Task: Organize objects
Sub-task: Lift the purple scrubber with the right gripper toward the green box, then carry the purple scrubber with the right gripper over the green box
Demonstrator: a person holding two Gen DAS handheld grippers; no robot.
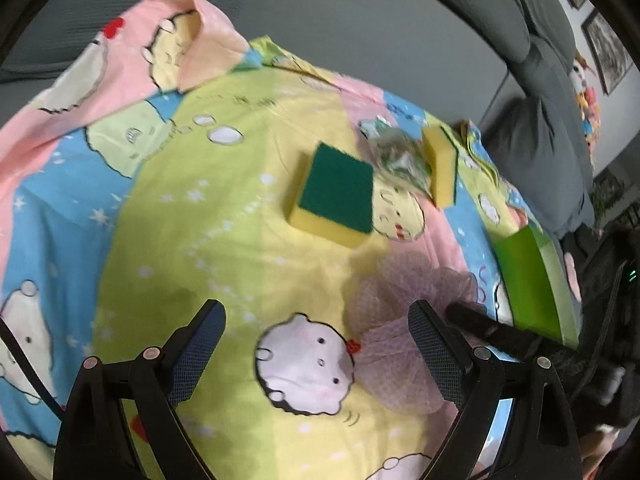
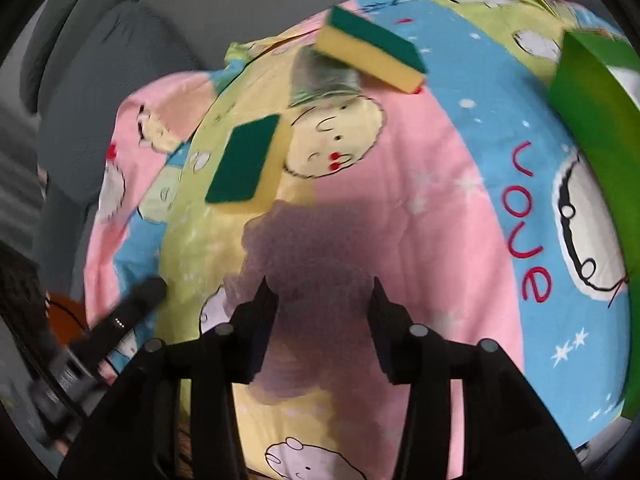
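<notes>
Left gripper [image 1: 316, 344]: jaws spread wide, nothing between them, hovering over the cartoon-print sheet [image 1: 224, 208]. Right gripper [image 2: 322, 312]: jaws parted, with the pink mesh puff [image 2: 312, 248] lying between and beyond the fingers; pad contact cannot be confirmed. One green-topped sponge [image 1: 334, 196] lies flat at 12 o'clock from the left gripper. A second sponge [image 1: 440, 164] stands on edge at 1 o'clock, a crumpled clear wrapper [image 1: 396, 156] between them. Green box [image 1: 532, 284] at 3 o'clock.

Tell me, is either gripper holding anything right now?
No. The left gripper is open over the cloth; the right gripper stands open above the mesh pouf, pads not pressing it.
</notes>
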